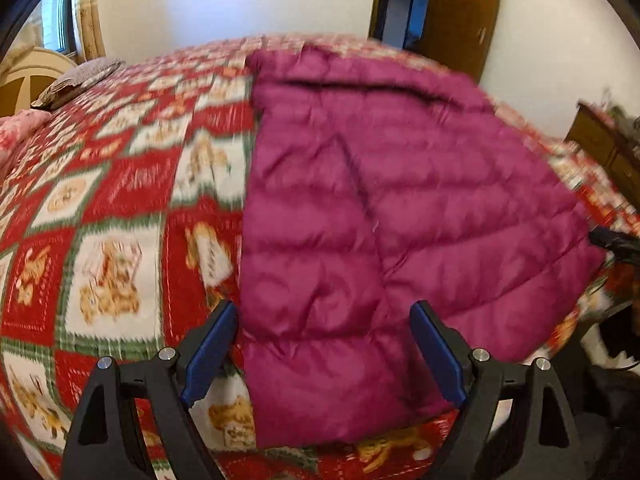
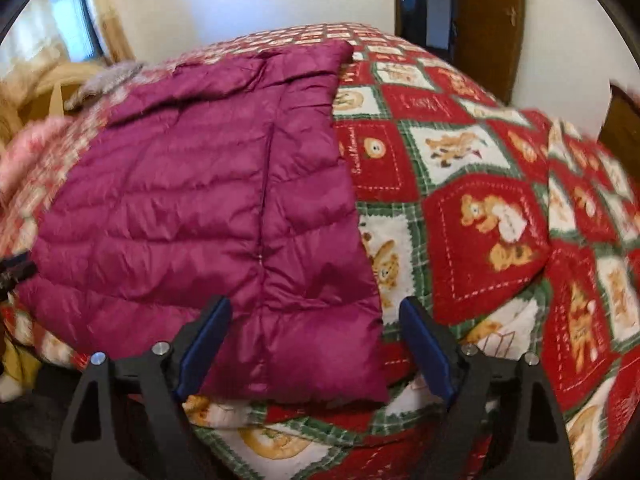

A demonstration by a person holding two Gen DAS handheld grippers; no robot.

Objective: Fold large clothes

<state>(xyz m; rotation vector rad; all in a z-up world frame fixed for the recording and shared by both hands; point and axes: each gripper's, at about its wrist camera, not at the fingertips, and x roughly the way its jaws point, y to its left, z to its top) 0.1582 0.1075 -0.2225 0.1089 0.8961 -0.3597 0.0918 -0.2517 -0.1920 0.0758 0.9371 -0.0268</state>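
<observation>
A magenta quilted puffer jacket (image 1: 380, 220) lies flat on the bed, both sides folded in to a long rectangle; it also shows in the right wrist view (image 2: 208, 208). My left gripper (image 1: 324, 312) is open and empty, its jaws spread just above the jacket's near left corner. My right gripper (image 2: 316, 308) is open and empty above the near right corner. The right gripper's tip (image 1: 612, 240) shows at the right edge of the left wrist view, and the left gripper's tip (image 2: 16, 268) at the left edge of the right wrist view.
The bed has a red, white and green teddy-bear quilt (image 1: 120, 208), also seen in the right wrist view (image 2: 480, 216). Pillows (image 1: 76, 80) lie at the far left by a window. A wooden door (image 1: 464, 12) stands behind, a dresser (image 1: 604, 144) at right.
</observation>
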